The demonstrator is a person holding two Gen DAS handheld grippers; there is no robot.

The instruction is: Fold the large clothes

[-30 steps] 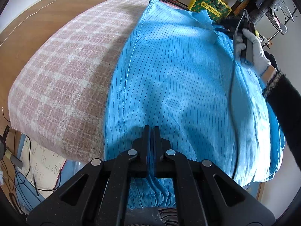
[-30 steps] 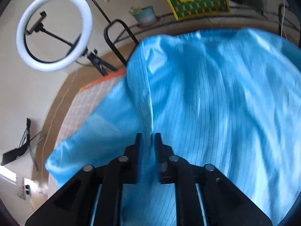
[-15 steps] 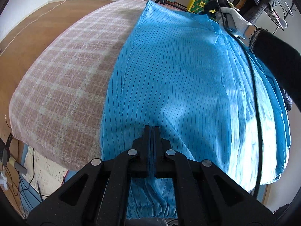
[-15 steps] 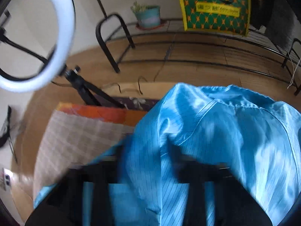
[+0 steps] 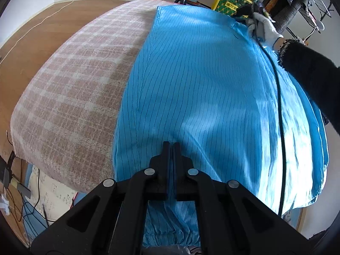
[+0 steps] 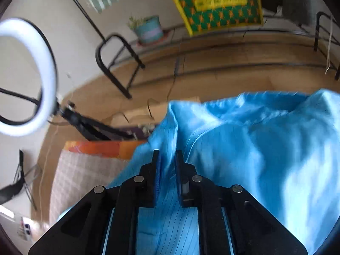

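A large blue pinstriped garment (image 5: pixel 201 89) lies spread over the right half of a pink plaid-covered surface (image 5: pixel 74 80). My left gripper (image 5: pixel 171 146) is shut on the garment's near hem, which hangs over the front edge. In the left wrist view the right gripper (image 5: pixel 256 10), held in a white-gloved hand, is at the garment's far right corner. In the right wrist view my right gripper (image 6: pixel 167 155) is shut on a ridge of the blue garment (image 6: pixel 244 148) near its far edge.
A ring light on a tripod (image 6: pixel 31 78), a black metal rack (image 6: pixel 119 63), a potted plant (image 6: pixel 148 29) and a yellow-green crate (image 6: pixel 214 2) stand beyond the far edge. Papers and cables (image 5: pixel 31 191) lie on the floor at the near left.
The right gripper has carried the garment's far edge away from me toward the far corner, pulling the cloth flatter. The left gripper has stayed clamped on the near hem.
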